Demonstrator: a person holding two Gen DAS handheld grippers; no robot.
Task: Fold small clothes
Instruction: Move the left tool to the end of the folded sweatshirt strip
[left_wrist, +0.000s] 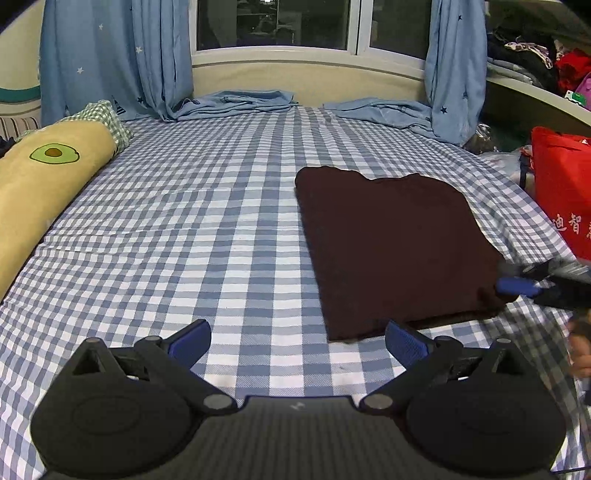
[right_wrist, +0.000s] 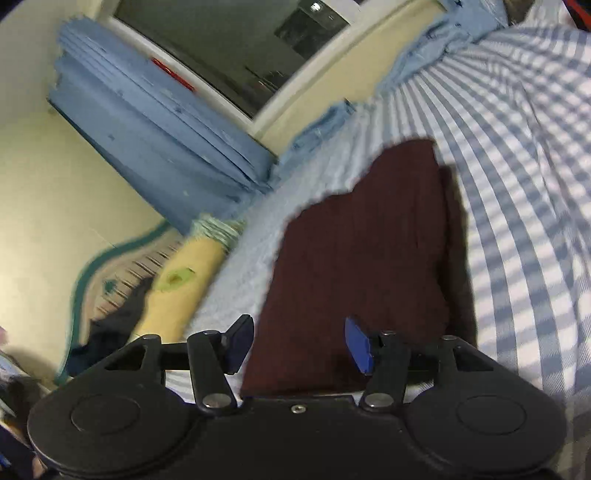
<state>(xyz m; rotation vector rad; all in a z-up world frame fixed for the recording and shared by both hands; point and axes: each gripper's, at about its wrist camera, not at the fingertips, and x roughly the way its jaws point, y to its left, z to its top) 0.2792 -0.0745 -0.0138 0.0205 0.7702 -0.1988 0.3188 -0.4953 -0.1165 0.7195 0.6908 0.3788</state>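
Note:
A dark maroon garment (left_wrist: 395, 247) lies folded into a flat rectangle on the blue-and-white checked bed sheet (left_wrist: 221, 229). My left gripper (left_wrist: 297, 341) hovers open just short of the garment's near edge, nothing between its blue pads. In the left wrist view my right gripper (left_wrist: 515, 280) shows blurred at the garment's near right corner. In its own view the right gripper (right_wrist: 299, 345) stands open over the garment (right_wrist: 362, 266), the blue pads apart and not pressing the cloth.
A long yellow pillow with an avocado print (left_wrist: 48, 177) lies along the left side of the bed. A red bag (left_wrist: 565, 184) stands at the right edge. Light blue clothes (left_wrist: 240, 101) and curtains (left_wrist: 110, 55) lie under the window at the far end.

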